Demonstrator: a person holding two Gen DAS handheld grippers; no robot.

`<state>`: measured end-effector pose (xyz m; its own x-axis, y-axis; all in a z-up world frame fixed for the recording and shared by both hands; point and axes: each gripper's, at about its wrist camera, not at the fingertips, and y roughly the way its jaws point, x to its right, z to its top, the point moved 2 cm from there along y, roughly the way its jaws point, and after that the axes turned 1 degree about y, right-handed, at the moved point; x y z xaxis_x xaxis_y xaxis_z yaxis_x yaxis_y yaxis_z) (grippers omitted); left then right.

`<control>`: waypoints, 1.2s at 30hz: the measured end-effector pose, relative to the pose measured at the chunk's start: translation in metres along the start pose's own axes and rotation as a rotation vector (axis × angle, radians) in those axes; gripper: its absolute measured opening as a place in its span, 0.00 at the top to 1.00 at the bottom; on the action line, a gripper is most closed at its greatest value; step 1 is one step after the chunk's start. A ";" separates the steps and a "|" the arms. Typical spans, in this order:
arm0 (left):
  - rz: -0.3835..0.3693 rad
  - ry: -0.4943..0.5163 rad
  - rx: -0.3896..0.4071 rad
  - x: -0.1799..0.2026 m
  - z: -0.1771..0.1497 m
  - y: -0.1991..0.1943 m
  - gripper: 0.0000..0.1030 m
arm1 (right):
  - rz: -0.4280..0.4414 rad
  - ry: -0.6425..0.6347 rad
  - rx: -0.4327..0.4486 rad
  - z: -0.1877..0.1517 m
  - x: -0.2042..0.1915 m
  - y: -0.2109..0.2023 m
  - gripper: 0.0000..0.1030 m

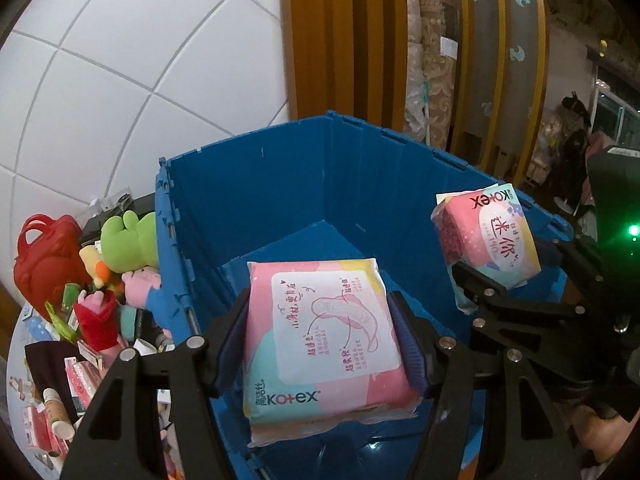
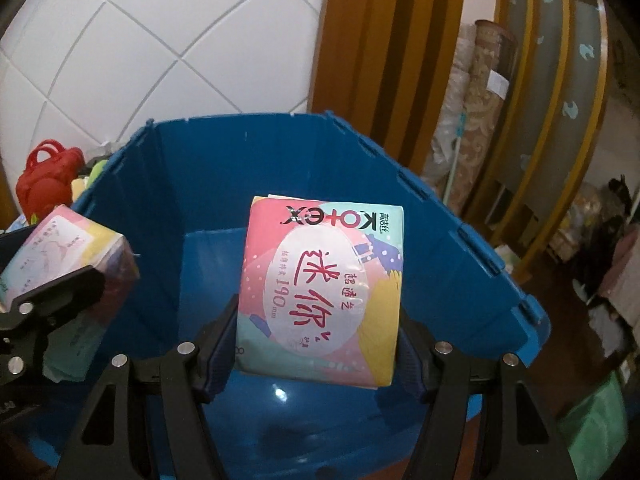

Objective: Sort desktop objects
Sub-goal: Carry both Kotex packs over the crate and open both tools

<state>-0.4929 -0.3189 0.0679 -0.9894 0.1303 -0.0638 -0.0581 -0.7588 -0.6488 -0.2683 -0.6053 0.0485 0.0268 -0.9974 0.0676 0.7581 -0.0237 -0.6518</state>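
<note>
The pink-and-teal Kotex pad packet with the diagram label sits pinched in my left gripper, over the open blue plastic crate. To its right my right gripper clamps a second pastel Kotex packet — also above the crate. Left of the crate lie a red bag and a green plush toy.

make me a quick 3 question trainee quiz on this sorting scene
1. True or false: the left gripper holds a Kotex pack.
2. What does the right gripper hold? A) green plush B) Kotex mini pack C) red bag
3. Over what container are both packs held?

Key:
1. True
2. B, the Kotex mini pack
3. The blue crate, whose visible floor is bare
</note>
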 end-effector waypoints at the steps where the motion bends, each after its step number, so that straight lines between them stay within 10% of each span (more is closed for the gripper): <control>1: 0.004 0.003 -0.008 0.001 0.001 0.001 0.36 | -0.005 -0.002 -0.004 0.000 0.002 0.003 0.35; 23: 0.088 -0.055 0.129 -0.029 -0.007 -0.048 0.22 | -0.052 -0.032 0.116 0.019 -0.008 -0.031 0.00; 36: 0.308 -0.230 0.073 -0.185 -0.111 -0.100 0.20 | 0.231 -0.042 0.244 0.028 -0.122 -0.089 0.00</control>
<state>-0.2897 -0.1961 0.0600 -0.9656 -0.2506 -0.0697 0.2448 -0.7846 -0.5696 -0.3209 -0.4800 0.1198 0.2395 -0.9705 -0.0261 0.8623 0.2250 -0.4537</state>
